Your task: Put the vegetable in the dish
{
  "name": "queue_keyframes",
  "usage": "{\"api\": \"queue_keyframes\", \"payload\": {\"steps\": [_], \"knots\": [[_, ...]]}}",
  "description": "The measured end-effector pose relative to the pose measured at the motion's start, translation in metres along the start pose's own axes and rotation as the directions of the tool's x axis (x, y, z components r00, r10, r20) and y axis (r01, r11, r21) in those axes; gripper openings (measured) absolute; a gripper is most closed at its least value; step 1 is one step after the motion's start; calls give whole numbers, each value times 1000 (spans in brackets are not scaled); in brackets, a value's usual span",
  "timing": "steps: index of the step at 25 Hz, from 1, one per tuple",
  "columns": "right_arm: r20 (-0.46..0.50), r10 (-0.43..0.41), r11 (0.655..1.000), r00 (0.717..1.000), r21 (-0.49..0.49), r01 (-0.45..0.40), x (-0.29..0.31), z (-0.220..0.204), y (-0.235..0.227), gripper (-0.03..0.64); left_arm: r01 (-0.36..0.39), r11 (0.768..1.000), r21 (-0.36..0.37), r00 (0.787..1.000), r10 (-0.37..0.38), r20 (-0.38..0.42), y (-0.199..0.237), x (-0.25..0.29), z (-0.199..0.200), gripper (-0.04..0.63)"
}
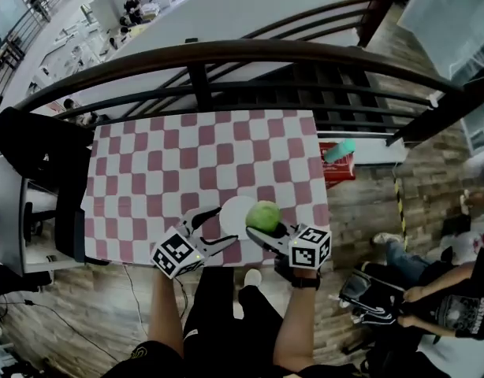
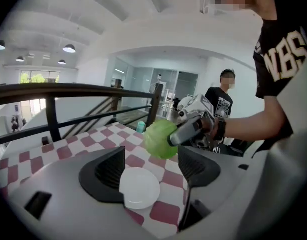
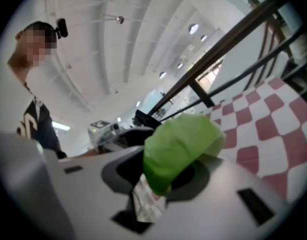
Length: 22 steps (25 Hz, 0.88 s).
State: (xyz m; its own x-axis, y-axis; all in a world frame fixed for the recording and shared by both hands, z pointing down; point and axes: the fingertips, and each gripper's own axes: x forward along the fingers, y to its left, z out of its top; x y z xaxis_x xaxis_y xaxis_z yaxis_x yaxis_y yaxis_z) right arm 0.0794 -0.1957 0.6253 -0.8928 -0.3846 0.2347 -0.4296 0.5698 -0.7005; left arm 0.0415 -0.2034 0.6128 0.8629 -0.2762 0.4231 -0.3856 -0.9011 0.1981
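A round green cabbage (image 1: 264, 215) is clamped in my right gripper (image 1: 266, 228), just above the right edge of a small white dish (image 1: 234, 211) near the table's front edge. The right gripper view shows the cabbage (image 3: 181, 146) filling the space between the jaws of that gripper (image 3: 166, 171). My left gripper (image 1: 209, 228) stands open beside the dish on its left, holding nothing. In the left gripper view the dish (image 2: 139, 188) lies on the cloth below that gripper (image 2: 151, 171), seen between its jaws, with the cabbage (image 2: 161, 139) beyond it.
The table (image 1: 163, 172) has a red-and-white checked cloth. A dark curved railing (image 1: 226, 53) runs behind it. A black chair (image 1: 45, 164) stands at the left. A red box (image 1: 336, 168) with a teal thing sits to the right. People (image 1: 431, 290) sit on the floor at the right.
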Motion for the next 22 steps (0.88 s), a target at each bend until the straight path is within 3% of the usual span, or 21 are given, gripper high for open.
{"api": "queue_keyframes", "payload": {"steps": [3,7,9,12,15,19,22], "knots": [[21,163,985,986,62,-164,11,-13,15,129,131,990,60,988,-125,-90,-13,2,-24,449],[60,363,920,930,131,-368,19,-33,35,129,264,954,140,954,-236,-187,-27,11,-45,509],[81,425,891,902,139,-432,19,-35,31,129,344,919,193,925,-296,-240,-30,25,-52,509],[93,484,857,870,150,-493,27,-40,26,129,456,842,287,874,-364,-322,-36,35,-63,509],[76,507,843,858,161,-513,32,-48,24,129,510,796,325,847,-399,-352,-40,39,-69,508],[89,547,818,833,158,-554,28,-45,24,129,504,790,350,849,-379,-369,-28,49,-77,507],[61,559,812,827,165,-561,31,-48,25,127,521,787,332,842,-409,-352,-35,52,-76,507]]}}
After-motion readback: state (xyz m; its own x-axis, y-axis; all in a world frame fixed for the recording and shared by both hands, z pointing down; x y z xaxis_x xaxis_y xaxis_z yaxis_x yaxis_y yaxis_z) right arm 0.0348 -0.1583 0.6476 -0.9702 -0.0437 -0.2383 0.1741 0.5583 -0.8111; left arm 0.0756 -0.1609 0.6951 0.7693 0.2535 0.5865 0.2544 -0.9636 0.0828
